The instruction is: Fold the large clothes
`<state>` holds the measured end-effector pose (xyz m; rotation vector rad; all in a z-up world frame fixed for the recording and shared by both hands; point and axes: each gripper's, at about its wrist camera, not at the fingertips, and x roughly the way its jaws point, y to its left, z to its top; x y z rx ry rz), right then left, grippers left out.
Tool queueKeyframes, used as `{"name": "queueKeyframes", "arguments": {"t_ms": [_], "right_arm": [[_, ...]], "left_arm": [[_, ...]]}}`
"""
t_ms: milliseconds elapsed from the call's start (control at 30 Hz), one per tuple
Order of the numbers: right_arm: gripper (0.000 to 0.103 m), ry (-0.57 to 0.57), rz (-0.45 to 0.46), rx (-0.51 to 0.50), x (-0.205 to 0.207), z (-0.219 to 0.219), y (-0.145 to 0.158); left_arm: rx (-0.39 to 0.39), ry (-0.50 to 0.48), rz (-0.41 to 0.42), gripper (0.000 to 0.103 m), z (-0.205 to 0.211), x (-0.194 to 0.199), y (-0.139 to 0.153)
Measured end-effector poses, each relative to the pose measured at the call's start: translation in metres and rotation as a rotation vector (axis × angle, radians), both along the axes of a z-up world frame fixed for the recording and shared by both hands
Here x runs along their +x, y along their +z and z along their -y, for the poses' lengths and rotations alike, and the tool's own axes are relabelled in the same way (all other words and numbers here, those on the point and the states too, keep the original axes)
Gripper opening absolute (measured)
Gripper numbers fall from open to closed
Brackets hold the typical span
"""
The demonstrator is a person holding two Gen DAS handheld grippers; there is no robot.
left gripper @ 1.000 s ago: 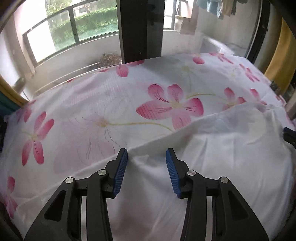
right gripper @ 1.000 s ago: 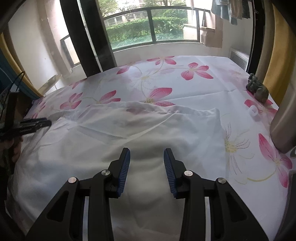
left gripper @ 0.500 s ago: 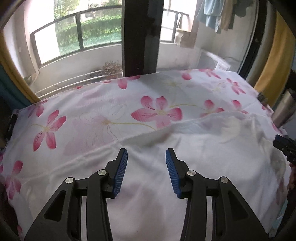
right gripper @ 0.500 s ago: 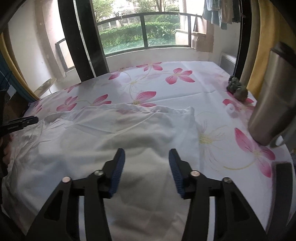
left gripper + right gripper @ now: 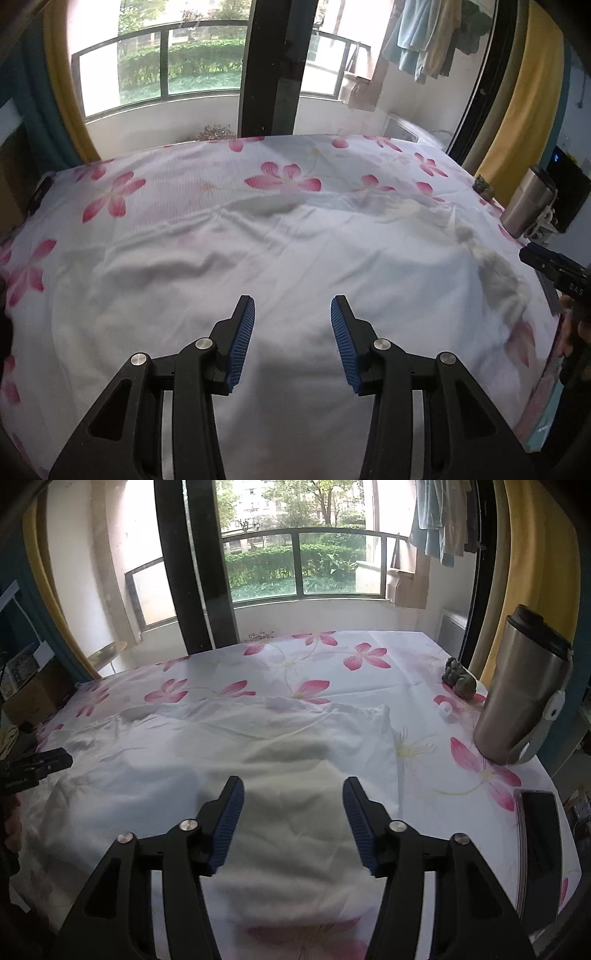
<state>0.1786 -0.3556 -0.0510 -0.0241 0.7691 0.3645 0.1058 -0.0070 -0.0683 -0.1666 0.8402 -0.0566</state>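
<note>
White cotton printed with pink flowers covers the whole work surface, a floral sheet (image 5: 332, 664) that runs back to a wall under a wide window (image 5: 295, 565) with dark frames and a railing; hedges and trees show outside. Yellow curtains (image 5: 517, 572) hang at both sides, and laundry (image 5: 417, 48) hangs on a line at the upper right. On the sheet's right side stand a steel travel mug (image 5: 524, 690) with a black lid, a small grey figurine (image 5: 460, 679) behind it, a white ring-shaped bit (image 5: 445, 709) between them, and a dark phone (image 5: 539, 849) lying flat near the front corner.

The task's thing, a large white garment (image 5: 221, 760), lies spread and rumpled across the near middle of the sheet, with a thicker folded layer toward the front. The left gripper (image 5: 292, 341) hangs above it, jaws parted and nothing between its blue pads. The right gripper (image 5: 292, 825) is likewise released over the folded part; its jaws have just been opening wider, with only cloth below them, not pinched.

Each gripper appears at the edge of the other's view, cut off by the frame. What kind of garment this is cannot be made out, and its near hem is hidden behind the gripper bodies. The room's left corner is dark and cluttered.
</note>
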Motion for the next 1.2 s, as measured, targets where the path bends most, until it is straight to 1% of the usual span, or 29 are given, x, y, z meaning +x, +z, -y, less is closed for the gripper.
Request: {"name": "queueKeyframes", "arguments": {"t_ms": [33, 67, 100, 233, 400, 467, 500, 567, 633, 733, 800, 900, 1000, 1067, 1100, 1133, 1200], "right_arm": [[0.072, 0.003, -0.003, 0.000, -0.003, 0.000, -0.001], [0.075, 0.012, -0.007, 0.000, -0.008, 0.000, -0.003], [0.080, 0.017, -0.013, -0.002, -0.011, 0.000, -0.005], [0.081, 0.035, -0.065, -0.016, -0.029, 0.004, -0.022], [0.081, 0.034, -0.177, 0.003, -0.047, 0.020, -0.052], [0.082, 0.008, -0.204, 0.032, -0.051, 0.028, -0.061], [0.085, 0.003, -0.191, 0.055, -0.054, 0.031, -0.060], [0.089, -0.002, -0.206, 0.090, -0.054, 0.034, -0.061], [0.096, -0.018, -0.209, 0.131, -0.049, 0.034, -0.062], [0.103, -0.042, -0.192, 0.218, -0.035, 0.031, -0.064], [0.103, -0.067, -0.184, 0.258, -0.022, 0.026, -0.064], [0.103, -0.088, -0.189, 0.333, 0.002, 0.020, -0.064], [0.103, -0.087, -0.204, 0.420, 0.021, 0.014, -0.064], [0.103, -0.068, -0.219, 0.498, 0.033, 0.008, -0.066], [0.103, -0.058, -0.227, 0.532, 0.038, 0.006, -0.067], [0.103, -0.047, -0.231, 0.554, 0.042, 0.001, -0.068], [0.102, -0.009, -0.235, 0.538, 0.049, -0.015, -0.066]], "left_arm": [[-0.006, -0.001, -0.004, 0.046, 0.002, -0.006, -0.002], [-0.008, -0.002, -0.007, 0.046, 0.003, -0.009, -0.004], [-0.009, -0.001, -0.013, 0.046, 0.006, -0.013, -0.008], [-0.014, 0.006, -0.024, 0.046, 0.011, -0.024, -0.016], [0.004, 0.012, -0.020, 0.046, 0.015, -0.029, -0.018], [0.008, 0.018, -0.011, 0.046, 0.015, -0.028, -0.016], [0.009, 0.022, -0.005, 0.046, 0.015, -0.027, -0.016], [0.008, 0.025, -0.001, 0.046, 0.015, -0.023, -0.015], [0.008, 0.019, -0.005, 0.046, 0.017, -0.017, -0.016], [0.002, 0.011, -0.013, 0.046, 0.021, -0.006, -0.020], [-0.026, 0.007, -0.014, 0.046, 0.022, 0.000, -0.021], [-0.043, -0.004, -0.020, 0.046, 0.027, 0.011, -0.024], [-0.051, -0.021, -0.052, 0.046, 0.032, 0.022, -0.032], [-0.064, -0.024, -0.083, 0.046, 0.036, 0.028, -0.040], [-0.061, -0.023, -0.084, 0.045, 0.037, 0.029, -0.041], [-0.051, -0.025, -0.077, 0.045, 0.038, 0.029, -0.042], [-0.035, -0.032, -0.075, 0.045, 0.041, 0.031, -0.043]]}}
